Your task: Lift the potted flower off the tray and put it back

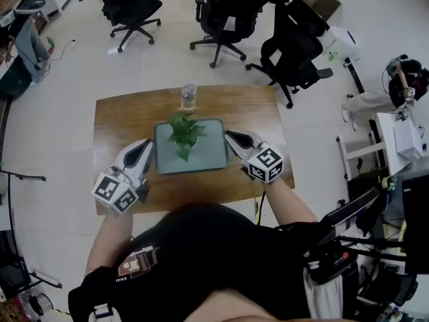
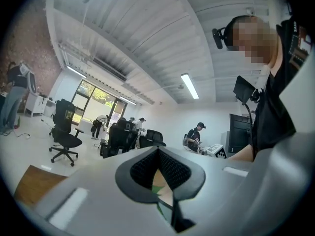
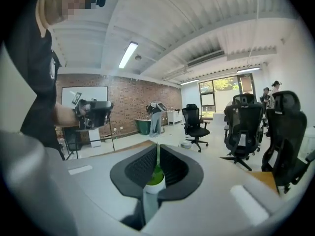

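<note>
Grey jaws pinched almost shut on nothing, the left hand-held gripper [image 1: 149, 146] and right hand-held gripper [image 1: 230, 137] flank the tray [image 1: 167, 165], where the potted flower [image 1: 186, 138] stands mid-tray. The scene fits a lift pending or a return completed. A wooden surface [image 1: 120, 116] carries a bottle [image 1: 188, 97]; office chairs [image 1: 134, 9] stand beyond.

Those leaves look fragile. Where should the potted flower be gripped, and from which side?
Take the white pot, not the leaves: seen from above they cover it, so come in low from the right, as the right gripper faces it.
</note>
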Demonstrator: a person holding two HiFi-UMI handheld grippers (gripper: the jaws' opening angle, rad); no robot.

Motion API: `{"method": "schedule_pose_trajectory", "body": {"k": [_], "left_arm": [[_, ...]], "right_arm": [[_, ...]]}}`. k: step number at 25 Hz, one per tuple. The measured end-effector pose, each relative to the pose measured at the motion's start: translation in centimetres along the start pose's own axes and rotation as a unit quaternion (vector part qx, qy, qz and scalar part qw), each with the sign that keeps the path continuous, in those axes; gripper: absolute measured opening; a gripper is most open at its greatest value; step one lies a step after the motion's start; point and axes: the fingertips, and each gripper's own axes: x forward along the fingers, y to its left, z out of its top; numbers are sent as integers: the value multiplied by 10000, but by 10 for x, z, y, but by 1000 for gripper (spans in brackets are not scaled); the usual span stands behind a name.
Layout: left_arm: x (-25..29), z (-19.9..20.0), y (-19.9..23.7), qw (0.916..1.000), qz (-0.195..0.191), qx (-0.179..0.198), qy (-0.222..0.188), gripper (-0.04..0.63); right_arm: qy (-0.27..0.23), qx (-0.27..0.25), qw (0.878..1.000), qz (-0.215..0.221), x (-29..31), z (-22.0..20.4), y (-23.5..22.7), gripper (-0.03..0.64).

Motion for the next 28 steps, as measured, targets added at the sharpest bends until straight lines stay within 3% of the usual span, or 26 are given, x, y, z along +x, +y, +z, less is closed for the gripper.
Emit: {"method": "schedule_pose_trajectory", "body": {"k": [6,13,21,28], "left_arm": [[-14,48,-22,9992,-119,205,-327,0],[-32,81,-44,9984,-60,404,-404,0],[-49,88,-47,9983,69,380,-436,0],[-48,84,-54,9980,-64,393,-494,0]], "right_arm": [[-642,143,9978,84,-35,85,16,14],[-1015,195,9935,482,-64,144,51,14],[-864,23,9948,534,-70,142,68,12],[-744,11,9959,519,-70,129,72,12]]}}
